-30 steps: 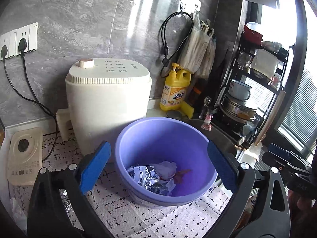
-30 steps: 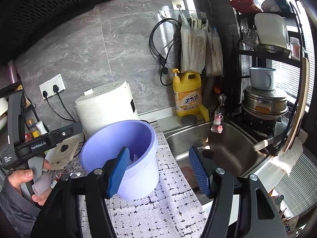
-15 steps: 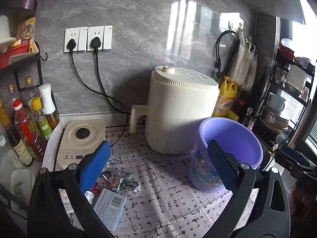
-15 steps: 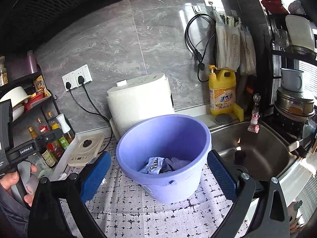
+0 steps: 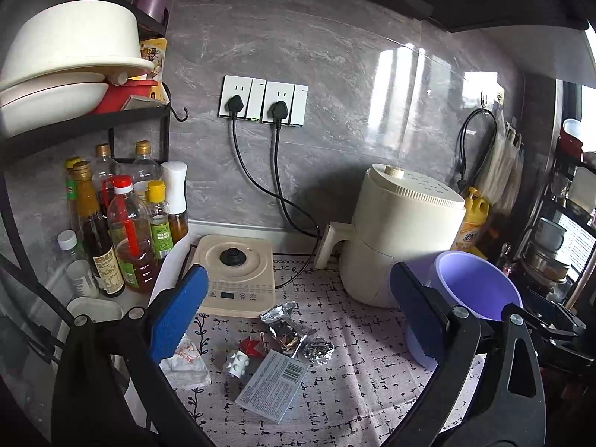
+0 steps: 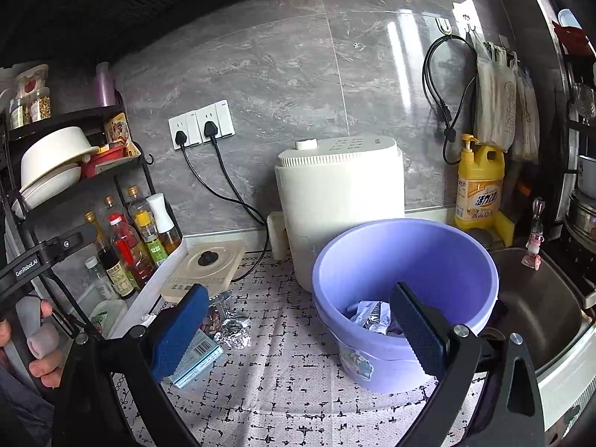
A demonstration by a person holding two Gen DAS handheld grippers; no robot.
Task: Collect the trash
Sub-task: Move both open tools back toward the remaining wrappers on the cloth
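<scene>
Patterned counter mat (image 5: 350, 383), trash pile (image 5: 283, 350) left, purple bucket (image 6: 406, 260) by sink edge (image 6: 566, 368), both grippers, left gripper (image 5: 298, 316), right gripper (image 6: 301, 327), spread apart, empty.

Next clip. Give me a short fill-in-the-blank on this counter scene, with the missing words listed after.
1. The bucket that already holds crumpled foil is coloured ____.
2. Both the left gripper and the right gripper have their jaws ____.
3. The barcoded packet lies on the patterned ____.
4. The number of black plugs in the wall sockets is ____.

Missing words: purple; open; mat; two
</scene>
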